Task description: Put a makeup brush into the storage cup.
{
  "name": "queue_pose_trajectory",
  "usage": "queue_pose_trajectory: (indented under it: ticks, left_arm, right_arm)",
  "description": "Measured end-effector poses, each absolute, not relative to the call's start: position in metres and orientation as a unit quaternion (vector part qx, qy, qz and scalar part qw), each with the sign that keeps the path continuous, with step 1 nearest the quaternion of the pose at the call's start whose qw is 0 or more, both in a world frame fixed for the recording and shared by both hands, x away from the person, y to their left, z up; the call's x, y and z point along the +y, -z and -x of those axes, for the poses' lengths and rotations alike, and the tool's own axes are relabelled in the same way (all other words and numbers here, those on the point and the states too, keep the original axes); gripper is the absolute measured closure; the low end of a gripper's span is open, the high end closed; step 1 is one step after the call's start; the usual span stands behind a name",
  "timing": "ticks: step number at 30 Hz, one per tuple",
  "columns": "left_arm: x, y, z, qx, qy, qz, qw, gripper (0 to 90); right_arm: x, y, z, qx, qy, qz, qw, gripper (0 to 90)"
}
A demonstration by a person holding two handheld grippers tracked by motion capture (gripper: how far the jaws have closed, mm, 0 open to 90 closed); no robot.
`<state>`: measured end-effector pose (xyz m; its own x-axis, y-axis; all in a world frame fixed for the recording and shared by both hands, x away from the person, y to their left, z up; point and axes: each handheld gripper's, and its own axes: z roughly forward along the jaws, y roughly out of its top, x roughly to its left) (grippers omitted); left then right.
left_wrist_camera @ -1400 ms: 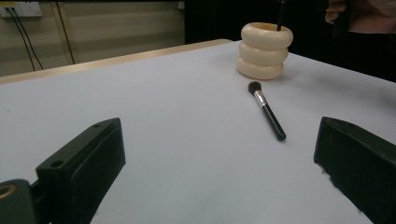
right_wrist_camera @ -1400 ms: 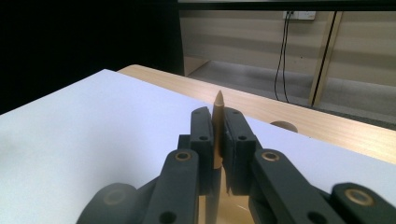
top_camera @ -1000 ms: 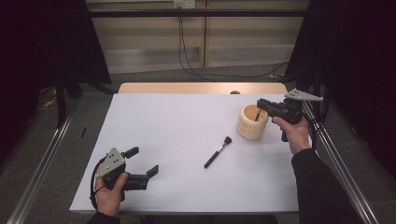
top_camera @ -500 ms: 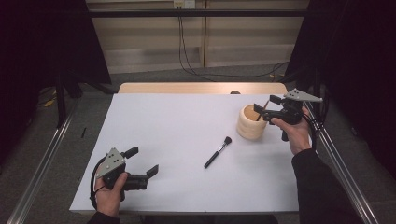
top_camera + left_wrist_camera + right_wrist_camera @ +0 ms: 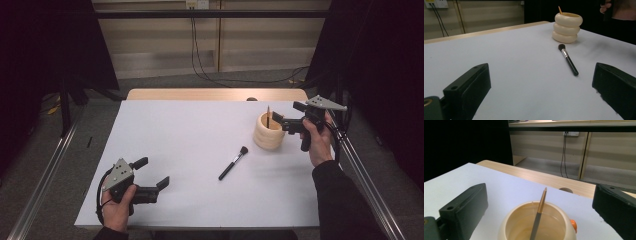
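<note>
Our right hand-held gripper (image 5: pixel 282 117) just opened wide above the holder (image 5: pixel 269 134), pencil (image 5: pixel 268 116) released; left hand-held gripper (image 5: pixel 154 173) apart, empty.

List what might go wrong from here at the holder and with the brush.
The right gripper, whose jaws have just been opening, hangs open just above the cream holder; pulling away carelessly might clip the leaning pen or nudge the holder. The makeup brush lies flat on the white sheet, so pinching its thin handle may let it roll or slip. Dropping it in could knock the pen or tip the holder.
</note>
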<state>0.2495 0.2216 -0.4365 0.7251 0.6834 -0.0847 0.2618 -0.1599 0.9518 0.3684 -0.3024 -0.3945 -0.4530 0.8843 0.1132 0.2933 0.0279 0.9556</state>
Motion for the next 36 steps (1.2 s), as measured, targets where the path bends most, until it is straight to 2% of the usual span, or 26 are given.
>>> queue_pose_trajectory:
  ticks: [13, 28, 36]
  left_arm:
    - [0.221, 0.436, -0.249, 0.323, -0.193, -0.734, 0.566, 1.7]
    - [0.221, 0.436, -0.248, 0.334, -0.196, -0.722, 0.574, 1.9]
    - [0.221, 0.435, -0.247, 0.332, -0.197, -0.723, 0.574, 1.8]
  right_arm:
    - [-0.308, 0.401, -0.35, 0.645, -0.532, -0.457, 0.304, 0.0]
    - [-0.312, 0.411, -0.315, 0.649, -0.531, -0.463, 0.287, 0.0]
    - [-0.312, 0.413, -0.297, 0.652, -0.529, -0.458, 0.293, 0.1]
